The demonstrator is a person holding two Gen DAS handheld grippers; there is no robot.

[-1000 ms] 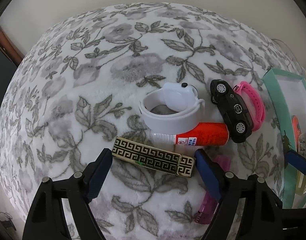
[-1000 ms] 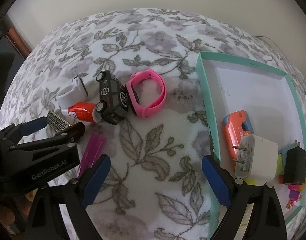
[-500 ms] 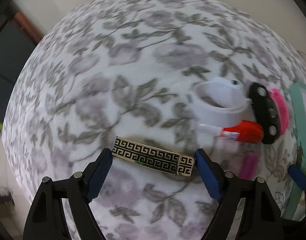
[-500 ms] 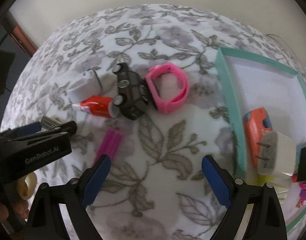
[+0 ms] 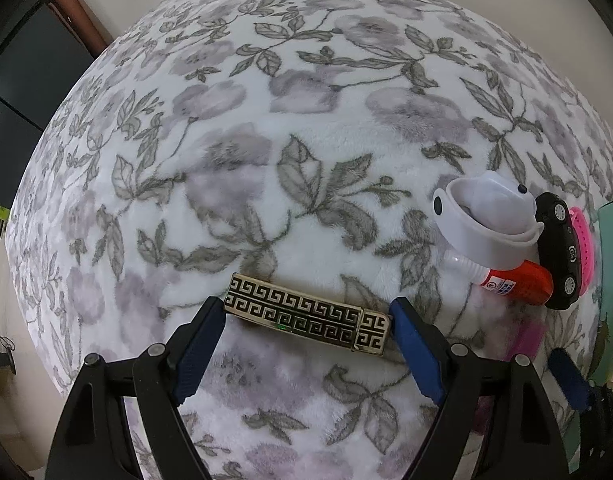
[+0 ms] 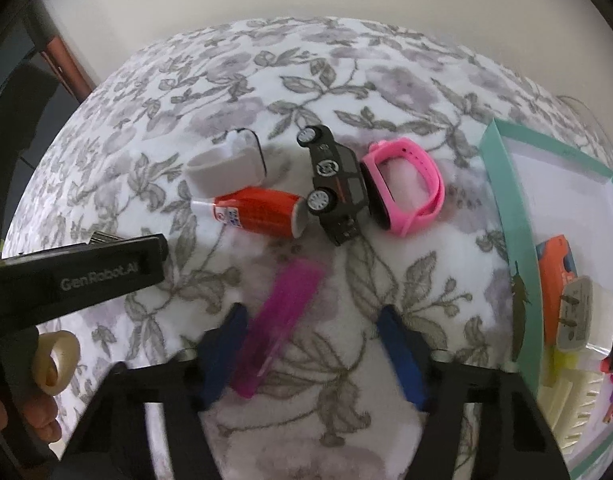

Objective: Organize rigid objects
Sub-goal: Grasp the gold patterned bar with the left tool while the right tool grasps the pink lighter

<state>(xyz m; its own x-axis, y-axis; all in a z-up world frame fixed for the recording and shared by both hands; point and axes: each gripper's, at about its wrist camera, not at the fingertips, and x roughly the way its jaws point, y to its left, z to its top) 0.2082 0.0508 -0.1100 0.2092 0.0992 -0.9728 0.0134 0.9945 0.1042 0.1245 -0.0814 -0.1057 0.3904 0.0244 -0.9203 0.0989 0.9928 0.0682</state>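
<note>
A flowered blanket point(image 5: 306, 152) covers the surface, with a teal tray point(image 6: 506, 216) at its right edge. The left gripper point(image 5: 308, 322) clamps a gold-and-black patterned bar point(image 5: 306, 314) end to end. The right gripper point(image 6: 310, 344) is closing, a magenta bar point(image 6: 280, 320) between its jaws beside the left pad. Beyond lie a toy car point(image 6: 336, 184), pink band point(image 6: 406, 188), white band point(image 5: 482, 216) and red tube point(image 6: 258, 212).

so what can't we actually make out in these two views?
- Right wrist view: pink stick between the closing right tongs is motion-blurred; contact unclear.
- Right wrist view: teal tray contents cut off by the frame edge.
- Left wrist view: pink watch mostly hidden behind the toy car.
</note>
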